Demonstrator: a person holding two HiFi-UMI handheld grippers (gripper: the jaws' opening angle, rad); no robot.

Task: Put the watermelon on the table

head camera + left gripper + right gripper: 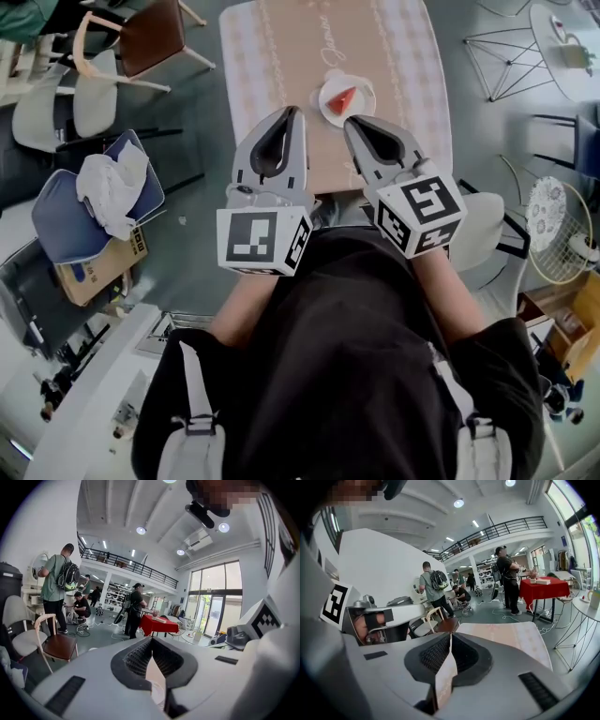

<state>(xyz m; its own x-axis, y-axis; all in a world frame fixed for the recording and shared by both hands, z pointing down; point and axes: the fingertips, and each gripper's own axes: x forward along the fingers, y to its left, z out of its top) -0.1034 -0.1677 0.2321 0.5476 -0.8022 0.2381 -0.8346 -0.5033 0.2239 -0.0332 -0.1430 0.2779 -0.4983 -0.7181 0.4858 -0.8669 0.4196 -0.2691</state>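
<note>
A red watermelon slice [344, 97] lies on a small white plate [325, 94] near the front edge of the table [281, 56], which has a pale patterned cloth. My left gripper [294, 112] hovers just left of the plate, shut and empty. My right gripper [349, 121] hangs right at the plate's near rim, also shut with nothing in it. In the left gripper view the left gripper [151, 640] has its jaws pressed together, with cloth showing in the slit behind the tips. In the right gripper view the right gripper [450, 637] is closed above the table [506, 637].
A brown chair [150, 37] and white chairs [66, 103] stand left of the table. A blue-cushioned chair with crumpled white cloth [108, 187] and a cardboard box [94, 267] sit nearer. A white chair [487, 234] and a fan [558, 225] are on the right. Several people stand farther off.
</note>
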